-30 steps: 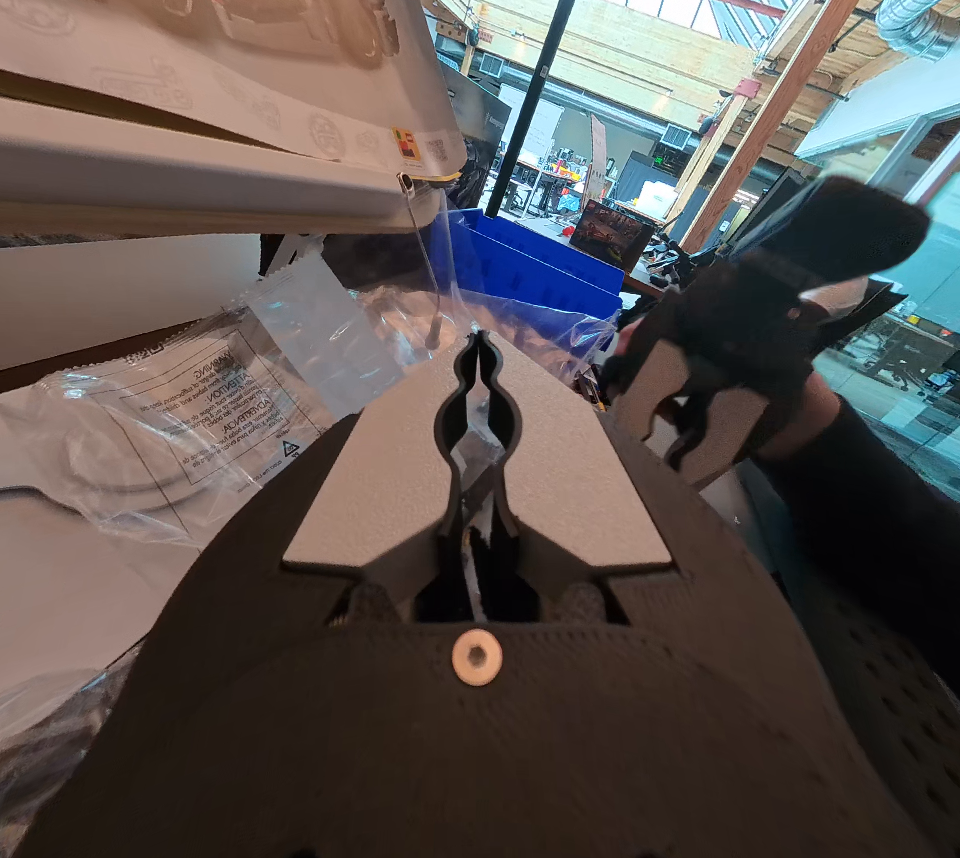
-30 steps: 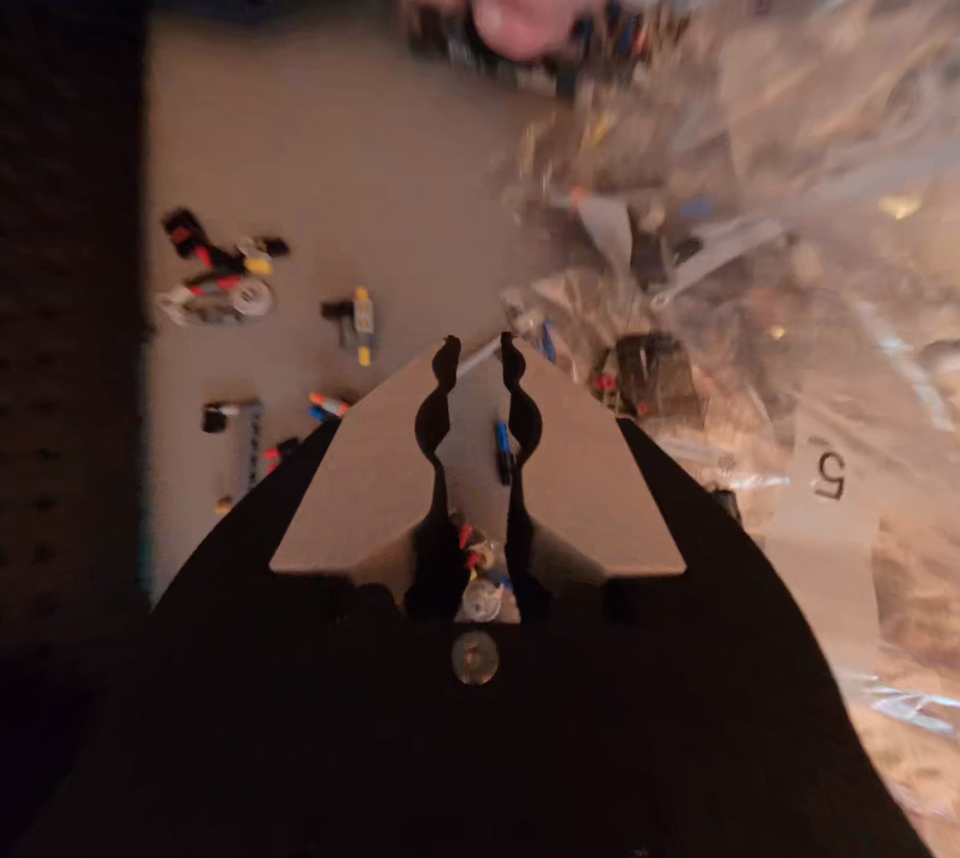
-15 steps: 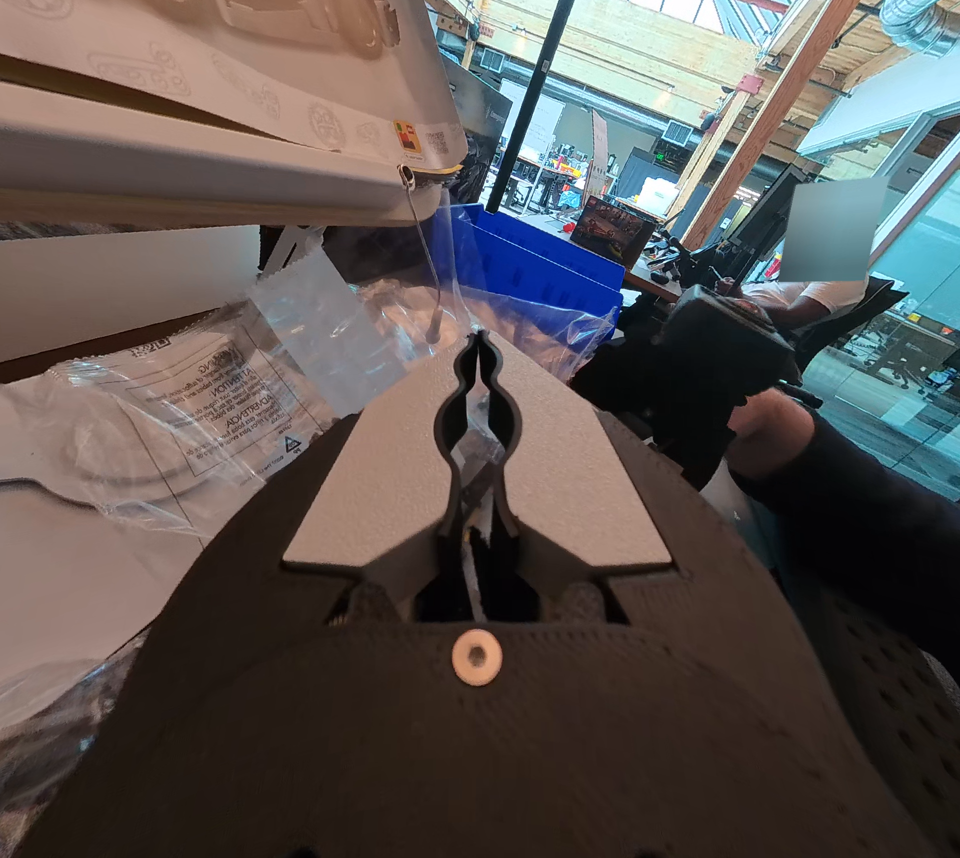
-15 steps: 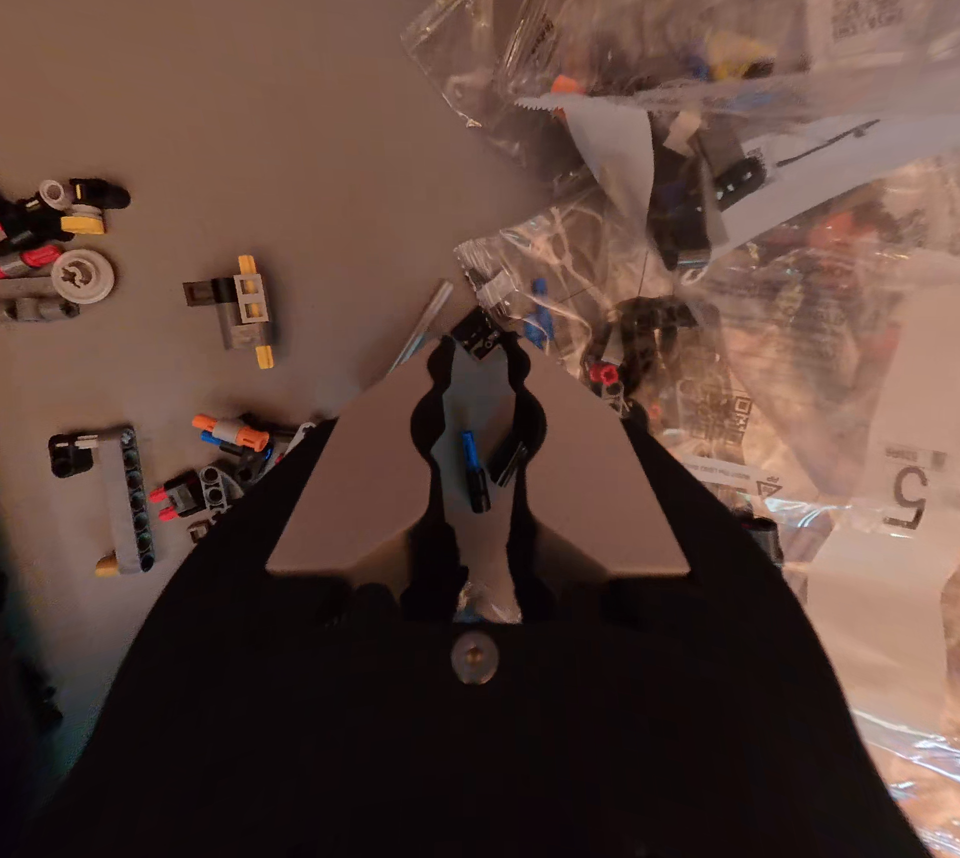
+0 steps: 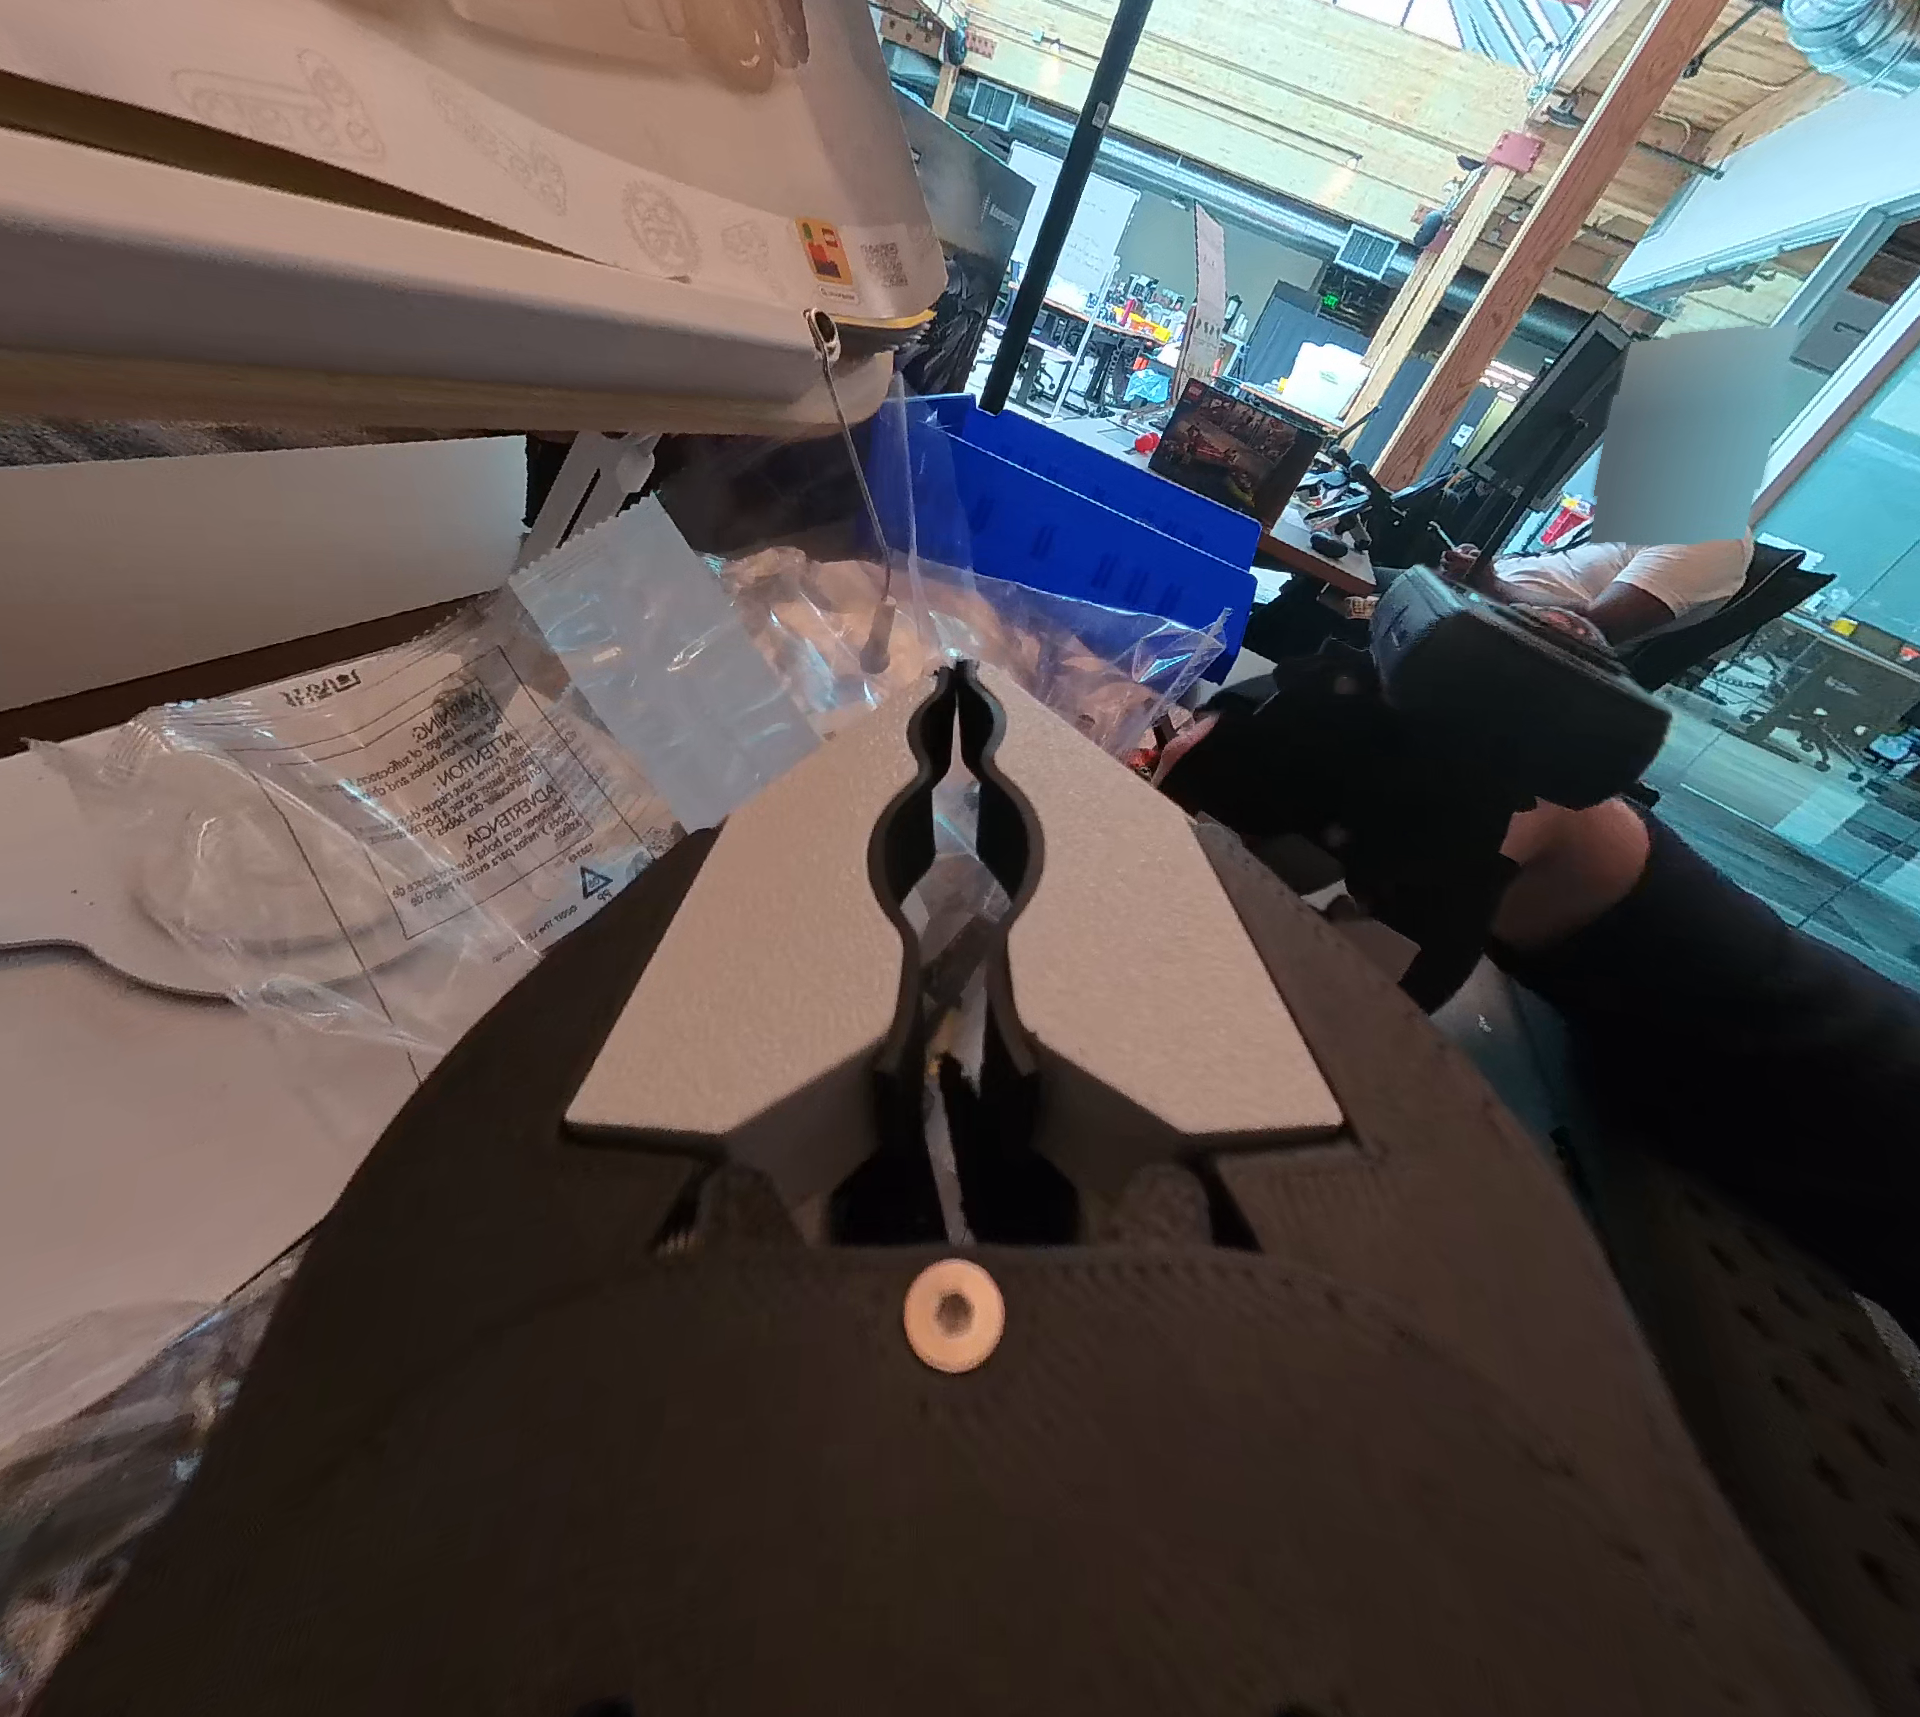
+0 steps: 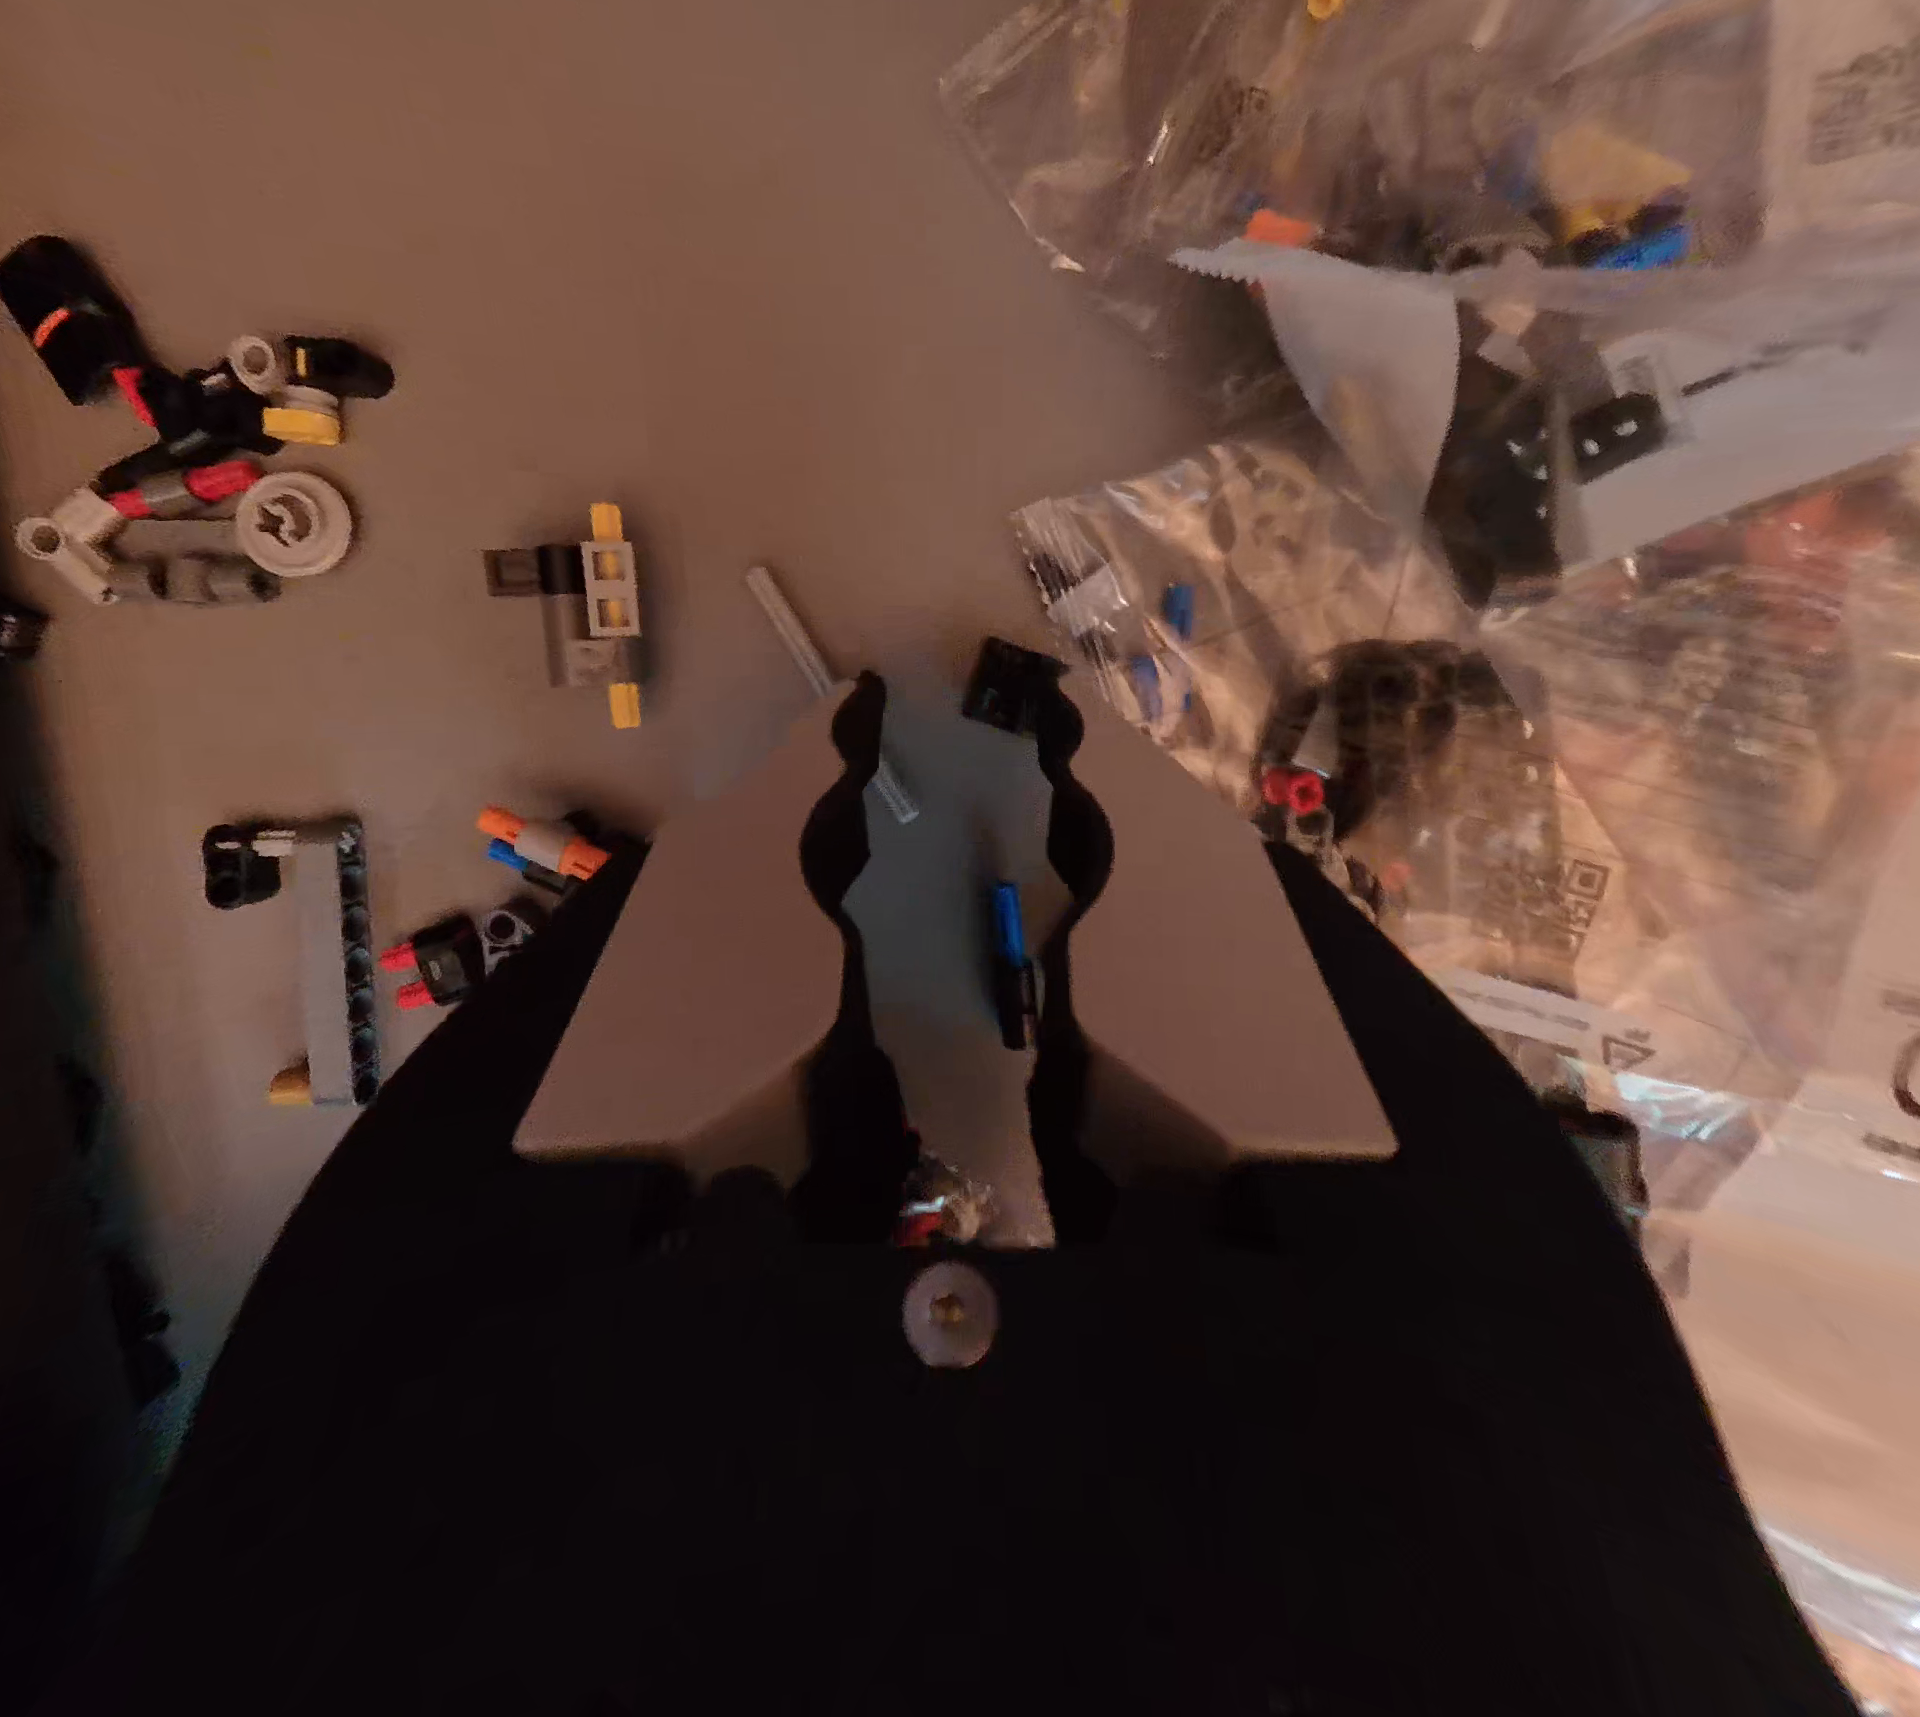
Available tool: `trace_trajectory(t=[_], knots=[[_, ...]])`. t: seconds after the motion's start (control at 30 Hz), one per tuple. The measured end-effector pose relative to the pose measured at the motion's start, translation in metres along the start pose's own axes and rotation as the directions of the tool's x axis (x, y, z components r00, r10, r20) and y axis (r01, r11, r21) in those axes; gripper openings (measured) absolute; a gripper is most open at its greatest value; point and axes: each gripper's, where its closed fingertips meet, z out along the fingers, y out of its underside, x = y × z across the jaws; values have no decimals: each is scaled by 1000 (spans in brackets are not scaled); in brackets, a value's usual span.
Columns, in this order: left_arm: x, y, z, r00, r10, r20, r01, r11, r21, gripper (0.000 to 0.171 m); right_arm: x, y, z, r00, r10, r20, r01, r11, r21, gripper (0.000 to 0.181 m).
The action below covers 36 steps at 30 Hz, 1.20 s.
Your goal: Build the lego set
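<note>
1. Jaws of the left gripper (image 5: pixel 958 680) pinch shut on a clear plastic bag (image 5: pixel 727 691); the right gripper (image 6: pixel 961 701) hangs parted, empty.
2. Clear bags (image 6: pixel 1507 233) hold small lego pieces; loose pieces (image 6: pixel 587 613) lie on the table (image 6: pixel 623 161).

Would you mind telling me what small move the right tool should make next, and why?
Probably lower the right tool and shut it on the blue pin. Its jaws are open and empty, and the pin lies loose on the table between them, near the right-hand one. The left tool is shut on a plastic bag.
</note>
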Motion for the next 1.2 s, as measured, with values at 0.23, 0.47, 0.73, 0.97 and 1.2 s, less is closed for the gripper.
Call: trace_trajectory(t=[0.23,0.47,0.73,0.97,1.2], knots=[[0,1,0,1000,1,0,-1,1000,-3,0,-9,-1,0,999,-7,51,7,1000,12,10],[-1,1,0,1000,0,2,0,1000,-2,0,-1,1,-4,1000,23,14,-23,1000,13,23],[-1,2,0,1000,-1,2,1,1000,-5,0,-3,3,0,999,37,21,-37,999,-4,23],[0,3,1,1000,0,-1,0,1000,-11,0,-4,2,-1,999,33,28,-33,999,4,14],[1,5,2,1000,2,-5,-2,1000,-19,0,0,-15,-24,1000,29,7,-30,989,146,14]])
